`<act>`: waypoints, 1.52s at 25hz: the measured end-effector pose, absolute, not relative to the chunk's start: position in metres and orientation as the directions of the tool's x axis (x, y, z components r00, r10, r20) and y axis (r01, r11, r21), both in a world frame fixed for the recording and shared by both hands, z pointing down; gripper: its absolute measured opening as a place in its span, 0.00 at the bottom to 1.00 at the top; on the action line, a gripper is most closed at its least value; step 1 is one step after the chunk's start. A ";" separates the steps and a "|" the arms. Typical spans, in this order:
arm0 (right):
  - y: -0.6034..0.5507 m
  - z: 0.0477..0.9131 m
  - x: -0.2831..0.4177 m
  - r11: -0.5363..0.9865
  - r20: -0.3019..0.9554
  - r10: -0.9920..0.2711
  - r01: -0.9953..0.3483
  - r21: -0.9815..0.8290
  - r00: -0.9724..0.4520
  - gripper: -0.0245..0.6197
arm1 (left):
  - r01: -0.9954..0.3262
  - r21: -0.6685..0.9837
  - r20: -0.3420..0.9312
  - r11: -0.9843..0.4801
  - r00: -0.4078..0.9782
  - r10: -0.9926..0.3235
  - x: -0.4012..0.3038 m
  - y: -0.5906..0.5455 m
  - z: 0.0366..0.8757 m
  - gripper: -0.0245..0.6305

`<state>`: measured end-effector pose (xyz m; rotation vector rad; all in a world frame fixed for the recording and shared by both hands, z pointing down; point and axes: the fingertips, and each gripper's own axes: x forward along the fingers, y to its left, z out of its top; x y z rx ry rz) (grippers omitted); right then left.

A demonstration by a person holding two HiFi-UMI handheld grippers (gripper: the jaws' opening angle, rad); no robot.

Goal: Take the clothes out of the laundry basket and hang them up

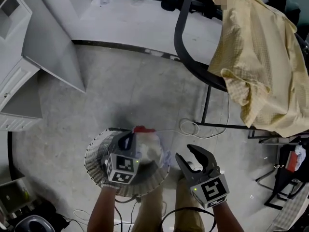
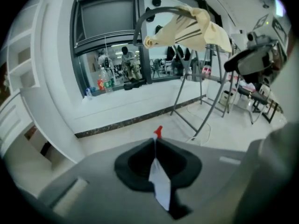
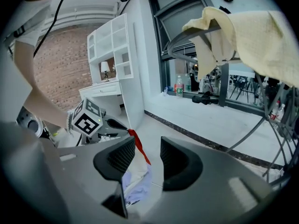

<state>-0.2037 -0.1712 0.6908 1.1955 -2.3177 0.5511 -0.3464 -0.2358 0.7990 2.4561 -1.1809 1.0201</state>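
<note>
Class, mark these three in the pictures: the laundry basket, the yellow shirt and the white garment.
Laundry basket [image 1: 92, 161]: head view, on its ribbed left wall.
Yellow shirt [image 1: 260, 57]: head view, on the middle of the draped cloth.
White garment [image 1: 152, 146]: head view, on its bunched white middle.

We read this as a home corner staged inside a lab or studio: white shelf unit [image 3: 112, 45] with lamp [image 3: 104, 67] against a brick wall [image 3: 56, 73], a metal drying rack [image 1: 181, 33], bare concrete floor [image 1: 120, 86] strewn with cable [image 1: 189, 127], and a window [image 2: 110, 22] onto a room of chairs.
</note>
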 end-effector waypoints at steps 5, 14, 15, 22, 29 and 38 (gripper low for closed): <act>-0.163 0.649 -0.209 0.544 0.562 -0.652 -0.831 -0.121 -0.509 0.30 | -0.726 -0.108 0.631 -0.680 0.479 -0.611 -0.343 -0.229 0.717 0.05; -0.127 0.565 -0.177 0.500 0.520 -0.711 -0.860 -0.101 -0.474 0.30 | -0.607 -0.200 0.567 -0.770 0.569 -0.596 -0.296 -0.191 0.576 0.05; -0.121 0.557 -0.173 0.499 0.521 -0.709 -0.860 -0.104 -0.475 0.30 | -0.600 -0.208 0.558 -0.772 0.576 -0.598 -0.291 -0.187 0.561 0.05; -0.090 0.516 -0.150 0.517 0.487 -0.718 -0.849 -0.103 -0.497 0.30 | -0.558 -0.309 0.492 -0.771 0.600 -0.631 -0.259 -0.161 0.472 0.05; -0.074 0.475 -0.127 0.555 0.435 -0.729 -0.828 -0.075 -0.528 0.30 | -0.523 -0.436 0.387 -0.732 0.626 -0.678 -0.222 -0.133 0.373 0.05; -0.071 0.440 -0.089 0.602 0.384 -0.730 -0.798 -0.028 -0.565 0.30 | -0.492 -0.562 0.249 -0.665 0.666 -0.703 -0.176 -0.087 0.266 0.05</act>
